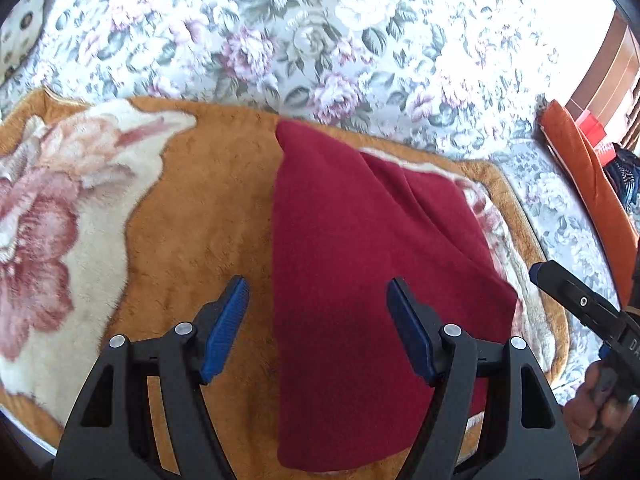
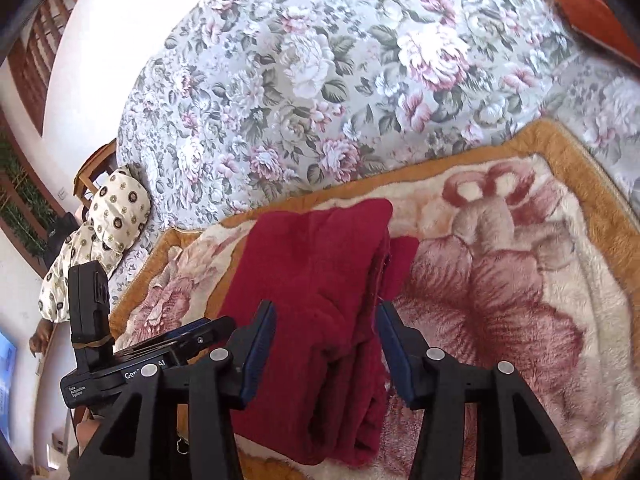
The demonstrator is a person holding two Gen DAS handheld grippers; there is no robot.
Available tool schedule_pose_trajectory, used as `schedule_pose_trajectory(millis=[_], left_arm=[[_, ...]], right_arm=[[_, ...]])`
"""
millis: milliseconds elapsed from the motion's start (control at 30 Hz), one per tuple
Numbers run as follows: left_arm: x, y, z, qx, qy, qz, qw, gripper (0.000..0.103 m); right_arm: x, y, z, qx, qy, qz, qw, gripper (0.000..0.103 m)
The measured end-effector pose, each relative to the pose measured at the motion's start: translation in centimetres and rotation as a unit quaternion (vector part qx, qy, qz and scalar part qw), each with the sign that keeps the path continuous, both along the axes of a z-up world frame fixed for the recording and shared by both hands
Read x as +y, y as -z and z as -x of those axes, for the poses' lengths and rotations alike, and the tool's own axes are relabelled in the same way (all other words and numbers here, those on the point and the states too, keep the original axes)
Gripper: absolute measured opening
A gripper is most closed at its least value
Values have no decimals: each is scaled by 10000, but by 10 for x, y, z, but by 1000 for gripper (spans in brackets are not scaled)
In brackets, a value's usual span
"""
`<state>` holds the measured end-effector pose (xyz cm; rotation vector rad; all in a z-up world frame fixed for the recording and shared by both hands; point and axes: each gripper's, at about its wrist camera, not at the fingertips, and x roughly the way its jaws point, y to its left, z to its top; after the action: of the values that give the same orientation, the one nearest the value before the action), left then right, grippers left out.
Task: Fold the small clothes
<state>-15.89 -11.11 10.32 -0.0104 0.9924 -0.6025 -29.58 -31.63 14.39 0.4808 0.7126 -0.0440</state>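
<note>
A dark red fleece garment lies folded in a long stack on an orange and cream flowered blanket. My left gripper is open and empty, held just above the garment's left edge. In the right wrist view the garment shows layered folds along its right side. My right gripper is open and empty, its jaws wide over the garment's near end. The right gripper also shows at the right edge of the left wrist view, and the left gripper at the lower left of the right wrist view.
The blanket lies on a bed with a grey flowered sheet. An orange cushion sits at the right. A cream patterned cloth lies at the bed's far left. A wooden chair stands beyond it.
</note>
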Motion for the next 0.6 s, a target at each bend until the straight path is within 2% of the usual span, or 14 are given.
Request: schedule_pose_trajectory(millis=[100, 233, 367, 467, 600], left_arm=[[-2, -3, -8, -84, -79, -160, 9998, 72], [-7, 8, -27, 114, -228, -311, 9992, 72], [-17, 19, -38, 193, -213, -413, 9987, 72], [-23, 26, -40, 167, -169, -419, 9988, 72], [-27, 28, -37, 41, -172, -524, 9985, 74]], right_arm=[[12, -4, -20, 137, -216, 266, 9993, 40], [18, 8, -53, 418, -256, 668, 9966, 37], [16, 35, -81, 1035, -190, 1214, 9870, 32], [5, 53, -88, 1168, -219, 1243, 9851, 31], [0, 53, -88, 1151, -276, 1164, 9861, 31]])
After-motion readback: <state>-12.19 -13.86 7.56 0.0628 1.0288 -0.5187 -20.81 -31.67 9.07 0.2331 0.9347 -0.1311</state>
